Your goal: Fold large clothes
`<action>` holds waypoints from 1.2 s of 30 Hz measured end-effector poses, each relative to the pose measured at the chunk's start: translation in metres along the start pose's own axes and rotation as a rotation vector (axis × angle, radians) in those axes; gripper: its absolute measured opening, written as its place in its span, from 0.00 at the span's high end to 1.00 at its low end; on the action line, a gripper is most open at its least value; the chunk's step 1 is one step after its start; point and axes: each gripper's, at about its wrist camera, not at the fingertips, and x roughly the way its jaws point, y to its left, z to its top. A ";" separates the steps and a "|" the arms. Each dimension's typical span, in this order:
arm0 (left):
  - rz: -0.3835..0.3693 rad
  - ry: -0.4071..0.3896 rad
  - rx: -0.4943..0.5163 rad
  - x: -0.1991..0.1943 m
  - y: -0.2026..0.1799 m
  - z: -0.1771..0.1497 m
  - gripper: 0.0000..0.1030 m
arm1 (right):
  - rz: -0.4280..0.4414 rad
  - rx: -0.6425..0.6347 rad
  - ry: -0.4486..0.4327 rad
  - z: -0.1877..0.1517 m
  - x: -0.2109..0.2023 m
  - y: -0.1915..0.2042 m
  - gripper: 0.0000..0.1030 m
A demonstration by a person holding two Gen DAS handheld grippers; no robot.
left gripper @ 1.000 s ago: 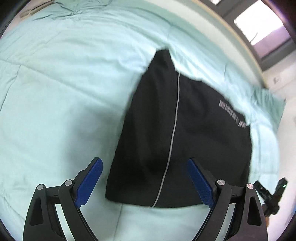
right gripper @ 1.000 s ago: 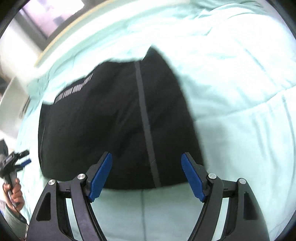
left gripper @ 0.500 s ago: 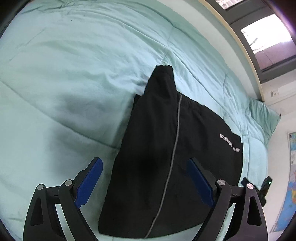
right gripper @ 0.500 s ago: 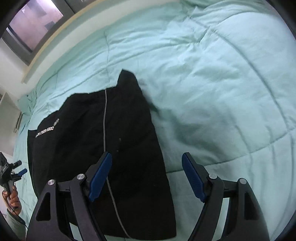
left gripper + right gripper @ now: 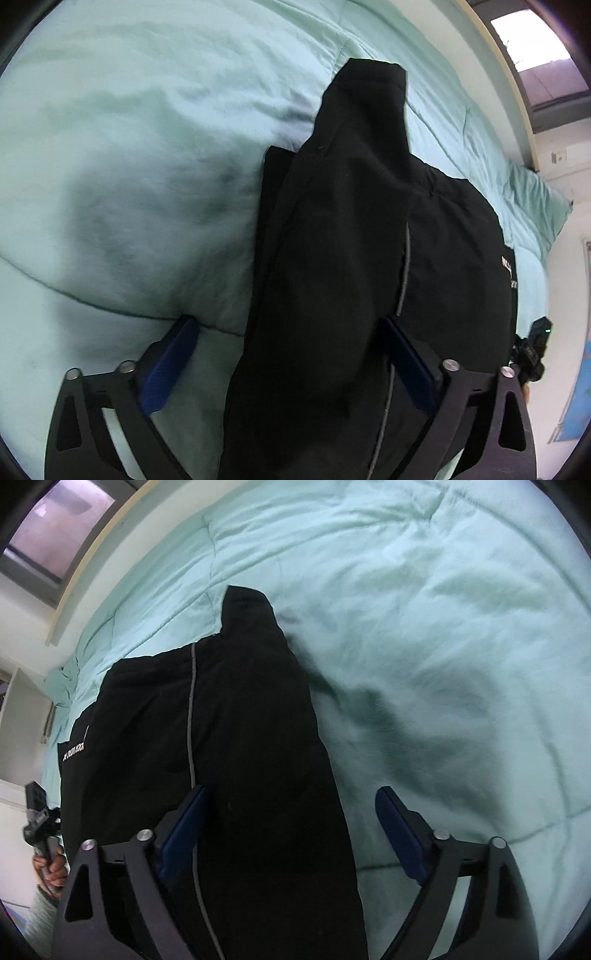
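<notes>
1. A black garment lies folded on a pale green quilt, which covers a bed. One narrow end of the garment reaches away from both cameras towards the far side of the bed.
2. A thin grey line of piping runs lengthwise down the cloth, and a short strip of white lettering sits near one edge (too small and blurred to read).
3. The left gripper is spread wide over the near part of the garment; its jaws have just been opening. One blue pad is over bare quilt beside the cloth's edge, the other over the black fabric near the piping. The edge of the garment lies between the pads, but neither pad presses on it.
4. The right gripper is also wide apart, and its jaws have likewise just been opening. One of its blue pads is over the black cloth, the other over the quilt, with the garment's long edge between them and nothing pinched.
5. In the right wrist view a hand grips the handle of the other gripper at the frame's lower left edge.
6. Beyond the bed there is a window set in a pale wall.
</notes>
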 end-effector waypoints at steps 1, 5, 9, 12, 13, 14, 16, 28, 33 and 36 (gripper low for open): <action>-0.020 0.002 -0.007 0.002 0.003 0.000 0.01 | 0.035 0.021 0.013 0.002 0.006 -0.005 0.09; -0.087 0.001 -0.030 0.008 0.016 -0.001 0.00 | 0.146 0.115 0.055 0.007 0.027 -0.028 0.01; -0.093 -0.005 -0.005 0.006 0.018 -0.003 0.01 | 0.171 0.109 0.066 0.008 0.033 -0.031 0.00; -0.181 -0.017 0.009 -0.004 0.013 -0.007 0.30 | 0.210 0.066 0.081 0.006 0.028 -0.025 0.14; -0.214 -0.015 0.003 -0.006 0.011 -0.008 0.44 | 0.272 0.062 0.086 0.005 0.025 -0.024 0.34; -0.207 -0.027 0.009 -0.011 0.008 -0.009 0.44 | 0.300 0.057 0.086 0.004 0.022 -0.022 0.38; -0.183 -0.028 0.057 -0.015 0.000 -0.012 0.44 | 0.277 -0.003 0.086 0.001 0.017 -0.015 0.38; -0.306 0.022 -0.077 0.029 0.020 -0.002 0.23 | 0.396 0.050 0.205 0.017 0.069 -0.016 0.21; -0.305 -0.070 -0.008 -0.008 -0.005 -0.021 0.64 | 0.338 -0.049 0.108 0.008 0.037 0.014 0.50; -0.355 -0.118 0.012 -0.039 -0.026 -0.034 0.71 | 0.363 -0.066 0.047 -0.007 0.004 0.027 0.64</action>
